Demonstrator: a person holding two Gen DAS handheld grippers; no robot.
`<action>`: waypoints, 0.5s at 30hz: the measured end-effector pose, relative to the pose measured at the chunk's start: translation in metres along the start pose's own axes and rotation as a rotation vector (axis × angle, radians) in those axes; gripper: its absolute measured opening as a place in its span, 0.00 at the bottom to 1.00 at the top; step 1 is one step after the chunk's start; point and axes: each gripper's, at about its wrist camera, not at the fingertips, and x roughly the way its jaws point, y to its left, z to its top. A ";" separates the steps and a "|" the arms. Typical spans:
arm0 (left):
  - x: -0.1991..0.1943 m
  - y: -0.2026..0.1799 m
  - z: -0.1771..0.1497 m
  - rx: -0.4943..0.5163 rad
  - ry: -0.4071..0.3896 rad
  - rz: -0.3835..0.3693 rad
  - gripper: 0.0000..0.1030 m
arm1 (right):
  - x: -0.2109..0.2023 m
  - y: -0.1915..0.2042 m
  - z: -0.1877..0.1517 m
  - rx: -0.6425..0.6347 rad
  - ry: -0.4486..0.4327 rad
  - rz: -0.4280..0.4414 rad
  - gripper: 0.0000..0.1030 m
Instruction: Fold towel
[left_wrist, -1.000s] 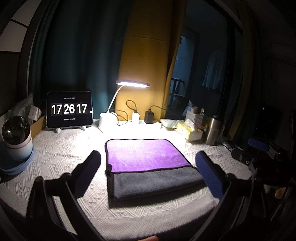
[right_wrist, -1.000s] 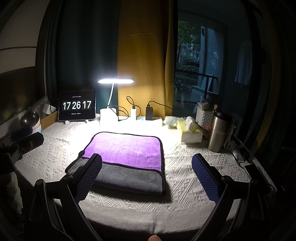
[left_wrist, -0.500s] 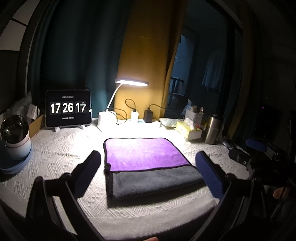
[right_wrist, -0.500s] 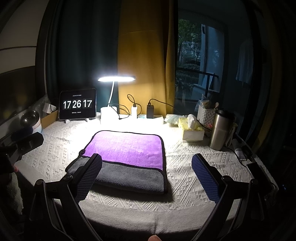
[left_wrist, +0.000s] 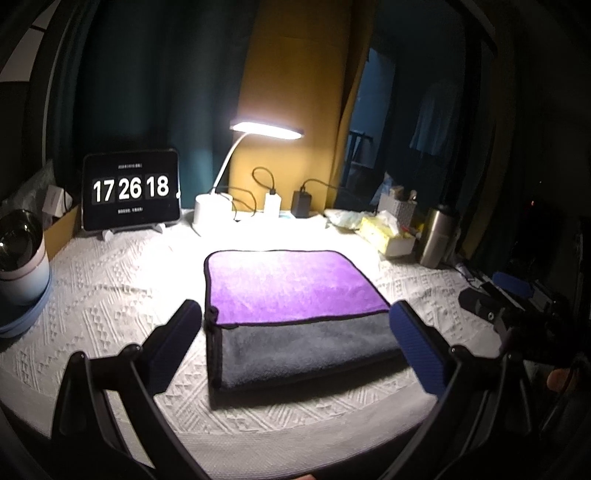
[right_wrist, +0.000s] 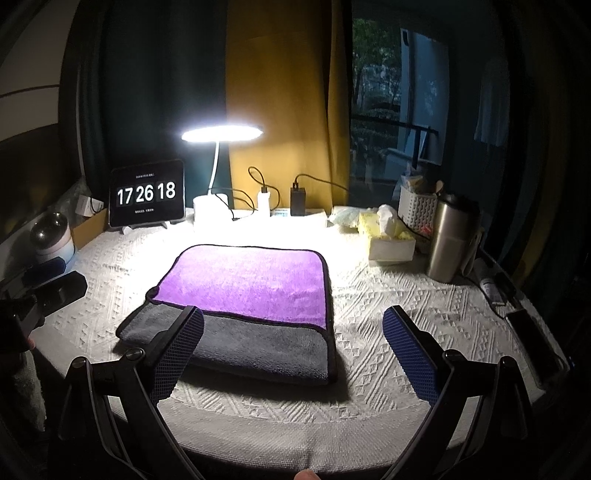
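Note:
A towel (left_wrist: 291, 291), purple on top with a grey folded band along its near edge, lies flat in the middle of the white patterned tablecloth (left_wrist: 110, 295). It also shows in the right wrist view (right_wrist: 251, 291). My left gripper (left_wrist: 295, 336) is open and empty, held above the table's front edge, with the towel's near edge between its fingers. My right gripper (right_wrist: 293, 343) is open and empty, off to the towel's near right. The right gripper also shows at the right of the left wrist view (left_wrist: 517, 295). The left gripper shows at the left of the right wrist view (right_wrist: 51, 284).
At the back stand a tablet clock (left_wrist: 131, 190), a lit desk lamp (left_wrist: 266, 129), chargers (left_wrist: 301, 203), a tissue box (left_wrist: 388, 236), a white basket (right_wrist: 417, 210) and a steel flask (right_wrist: 450, 240). A bowl on a pot (left_wrist: 18, 254) sits at the far left. A phone (right_wrist: 532, 336) lies at the right edge.
Both grippers have drifted slightly, staying open and empty. The towel has not moved. The clock has ticked from 17 to 18 seconds.

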 end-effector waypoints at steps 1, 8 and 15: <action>0.003 0.001 -0.001 -0.004 0.010 0.001 0.99 | 0.003 -0.001 0.000 0.003 0.006 0.003 0.97; 0.031 0.014 -0.003 -0.033 0.073 0.025 0.99 | 0.029 -0.008 0.001 0.008 0.054 0.010 0.95; 0.058 0.020 -0.004 -0.041 0.132 0.046 0.99 | 0.055 -0.017 -0.001 0.014 0.103 0.009 0.90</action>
